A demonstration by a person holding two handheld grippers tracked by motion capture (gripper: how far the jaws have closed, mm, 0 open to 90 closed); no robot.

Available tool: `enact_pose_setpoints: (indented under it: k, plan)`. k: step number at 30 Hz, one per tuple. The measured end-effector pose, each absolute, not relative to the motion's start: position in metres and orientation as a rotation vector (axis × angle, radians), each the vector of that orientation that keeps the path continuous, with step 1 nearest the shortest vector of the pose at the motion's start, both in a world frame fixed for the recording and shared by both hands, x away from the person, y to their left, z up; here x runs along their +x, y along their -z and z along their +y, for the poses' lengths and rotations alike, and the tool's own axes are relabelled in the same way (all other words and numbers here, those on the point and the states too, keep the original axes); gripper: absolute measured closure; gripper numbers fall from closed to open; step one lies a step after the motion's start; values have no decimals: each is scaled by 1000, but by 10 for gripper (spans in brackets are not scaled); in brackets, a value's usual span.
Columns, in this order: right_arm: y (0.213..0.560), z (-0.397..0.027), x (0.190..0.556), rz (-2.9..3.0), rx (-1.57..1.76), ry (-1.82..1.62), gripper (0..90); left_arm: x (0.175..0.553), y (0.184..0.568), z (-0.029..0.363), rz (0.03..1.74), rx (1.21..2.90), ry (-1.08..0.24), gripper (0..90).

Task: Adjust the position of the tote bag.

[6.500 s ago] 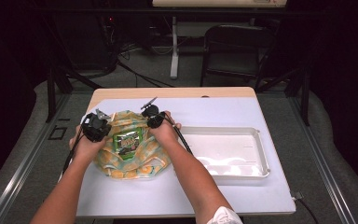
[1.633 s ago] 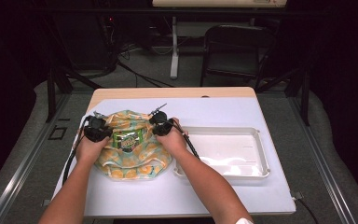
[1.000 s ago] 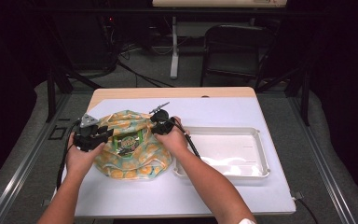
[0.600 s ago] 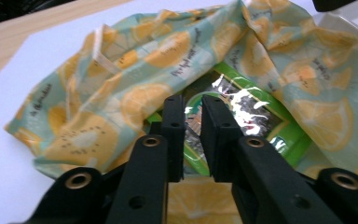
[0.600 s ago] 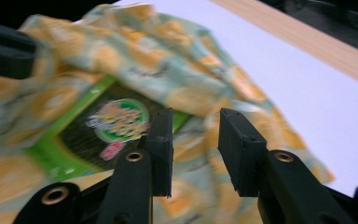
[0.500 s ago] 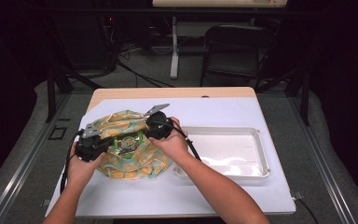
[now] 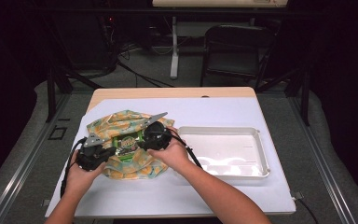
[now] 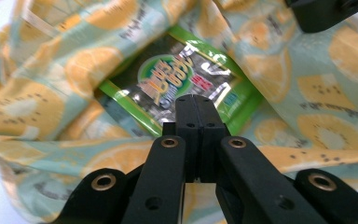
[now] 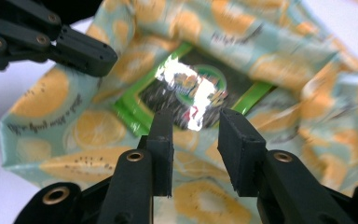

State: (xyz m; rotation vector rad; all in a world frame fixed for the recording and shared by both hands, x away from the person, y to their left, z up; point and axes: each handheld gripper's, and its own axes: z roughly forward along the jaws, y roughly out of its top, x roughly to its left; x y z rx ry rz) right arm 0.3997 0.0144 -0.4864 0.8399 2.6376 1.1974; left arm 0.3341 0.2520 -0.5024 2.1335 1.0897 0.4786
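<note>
Snack packet lies inside fruit-print bag on table.

Bare table at lower frame passable; fruit-print bag centre-left, white tray right block way.

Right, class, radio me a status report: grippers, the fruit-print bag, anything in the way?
Left gripper shut at bag rim, pinch on cloth unclear. Right gripper open over green packet. Packet lies inside fruit-print bag. White tray beside, nothing blocking.
</note>
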Motion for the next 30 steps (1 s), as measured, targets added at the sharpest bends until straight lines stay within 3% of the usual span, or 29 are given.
enact_pose_setpoints:
  k: [10, 21, 30]
  plan:
    - [515, 15, 375, 2683, 786, -1027, 677, 317, 522, 254, 1100, 2203, -451, 889]
    - [540, 21, 373, 2709, 799, -852, 712, 316, 545, 264, 1157, 2263, -408, 872]
    - [543, 19, 377, 2696, 852, -774, 842, 316, 549, 268, 1180, 2268, -458, 872]
